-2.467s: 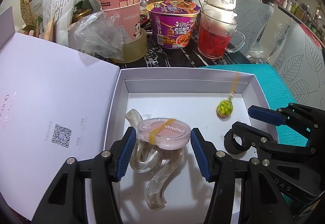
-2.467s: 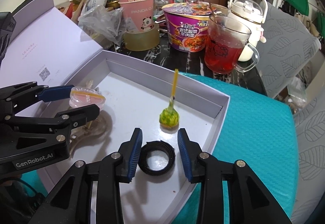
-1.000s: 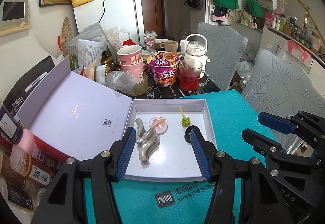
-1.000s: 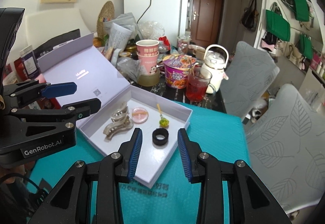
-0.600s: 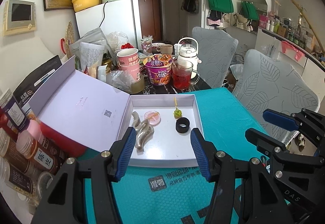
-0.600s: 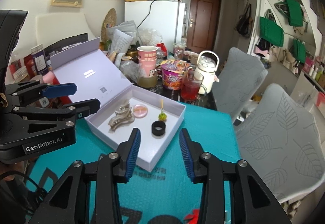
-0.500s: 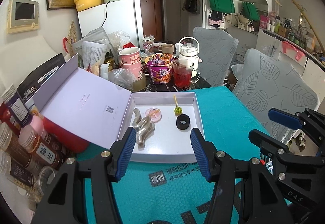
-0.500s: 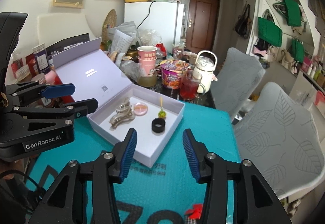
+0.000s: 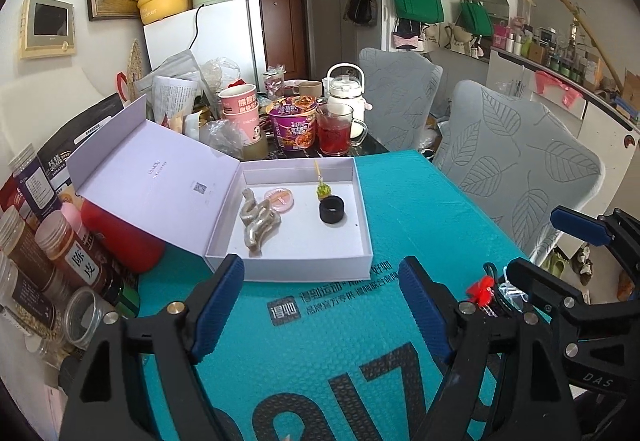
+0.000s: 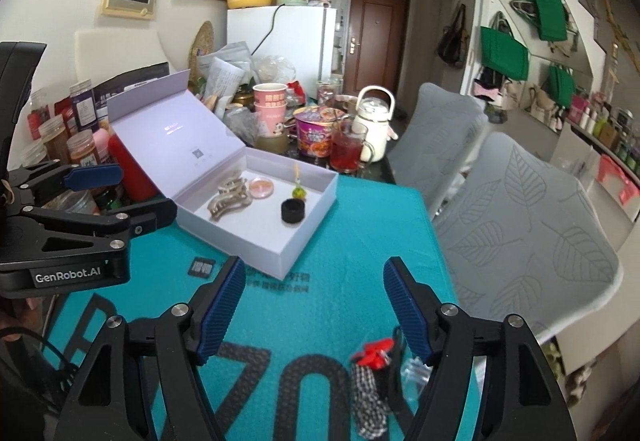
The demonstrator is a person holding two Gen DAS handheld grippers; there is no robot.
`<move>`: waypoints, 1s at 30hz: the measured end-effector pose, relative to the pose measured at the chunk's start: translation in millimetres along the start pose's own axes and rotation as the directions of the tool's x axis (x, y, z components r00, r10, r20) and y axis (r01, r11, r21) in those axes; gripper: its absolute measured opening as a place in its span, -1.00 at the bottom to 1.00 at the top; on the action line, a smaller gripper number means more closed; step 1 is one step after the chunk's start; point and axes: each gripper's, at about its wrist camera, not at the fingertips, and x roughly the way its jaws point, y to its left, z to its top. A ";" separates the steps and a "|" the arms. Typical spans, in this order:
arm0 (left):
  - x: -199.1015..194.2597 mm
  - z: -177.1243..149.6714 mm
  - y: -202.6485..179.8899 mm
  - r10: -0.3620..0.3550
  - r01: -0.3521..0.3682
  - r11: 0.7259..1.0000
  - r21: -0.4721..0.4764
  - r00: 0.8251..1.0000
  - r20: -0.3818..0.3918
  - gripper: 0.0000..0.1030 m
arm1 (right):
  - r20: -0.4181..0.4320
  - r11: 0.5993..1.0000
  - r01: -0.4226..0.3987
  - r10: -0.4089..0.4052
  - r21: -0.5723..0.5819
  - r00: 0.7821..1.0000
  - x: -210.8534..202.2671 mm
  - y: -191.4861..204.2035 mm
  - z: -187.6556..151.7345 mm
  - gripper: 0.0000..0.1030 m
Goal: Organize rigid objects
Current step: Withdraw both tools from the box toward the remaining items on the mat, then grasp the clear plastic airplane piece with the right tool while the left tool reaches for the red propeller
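An open white box [image 9: 304, 269] [image 10: 280, 261] sits on the teal mat. It holds a clear hair claw [image 9: 258, 221] [image 10: 228, 203], a pink round compact [image 9: 279, 199] [image 10: 261, 186], a green charm on a yellow stick [image 9: 323, 189] [image 10: 298, 191] and a black ring [image 9: 331, 211] [image 10: 292, 211]. My left gripper [image 9: 320, 305] is open and empty, well back from the box. My right gripper [image 10: 310, 305] is open and empty. A red bow hair clip with checked fabric [image 10: 372, 365] [image 9: 484, 291] lies on the mat near the right gripper.
Behind the box stand a noodle bowl [image 9: 294, 127], pink cups [image 9: 240, 109], a glass mug of red tea [image 9: 338, 129] and a white kettle [image 9: 346, 89]. Spice jars [image 9: 48, 265] crowd the left. Two grey chairs [image 9: 516, 169] stand on the right.
Both grippers have pulled back and up from the box and opened wider. The compact and black ring stay in the box. The red bow clip has come into view.
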 end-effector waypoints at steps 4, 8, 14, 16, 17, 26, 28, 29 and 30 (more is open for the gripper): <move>-4.9 -9.2 -10.6 -0.024 0.024 1.000 0.004 1.000 -0.013 0.55 | -0.009 1.000 0.013 -0.013 0.021 1.000 -6.1 -5.9 -13.7 0.44; -8.8 -18.2 -19.2 -0.043 0.044 0.999 0.010 0.999 -0.013 0.55 | -0.018 0.999 0.015 -0.014 0.039 1.000 -10.4 -10.6 -26.9 0.44; -4.9 -30.1 -35.0 -0.088 0.089 0.995 0.037 0.996 -0.027 0.55 | -0.040 0.997 0.037 -0.035 0.062 0.999 -12.3 -20.3 -44.5 0.47; -1.8 -33.9 -38.9 -0.093 0.095 0.995 0.038 0.995 -0.040 0.55 | -0.051 0.997 0.043 -0.040 0.069 0.998 -11.7 -24.4 -50.9 0.47; 0.2 -35.8 -40.9 -0.093 0.095 0.995 0.038 0.995 -0.047 0.55 | -0.056 0.996 0.044 -0.040 0.073 0.998 -11.2 -26.3 -53.8 0.47; 13.7 -49.0 -59.7 -0.121 0.125 0.991 0.048 0.989 -0.083 0.55 | -0.109 0.992 0.028 -0.014 0.121 0.994 -2.5 -46.1 -84.5 0.47; 17.2 -51.0 -63.7 -0.138 0.142 0.989 0.045 0.986 -0.095 0.55 | -0.117 0.991 0.027 -0.011 0.133 0.993 -0.3 -51.0 -90.4 0.47; 18.5 -52.0 -66.0 -0.146 0.151 0.988 0.045 0.984 -0.099 0.55 | -0.122 0.990 0.026 -0.009 0.138 0.993 1.2 -53.1 -92.6 0.47; 20.0 -53.2 -68.5 -0.153 0.159 0.986 0.046 0.983 -0.104 0.55 | -0.129 0.989 0.024 -0.005 0.143 0.992 2.9 -54.6 -95.4 0.47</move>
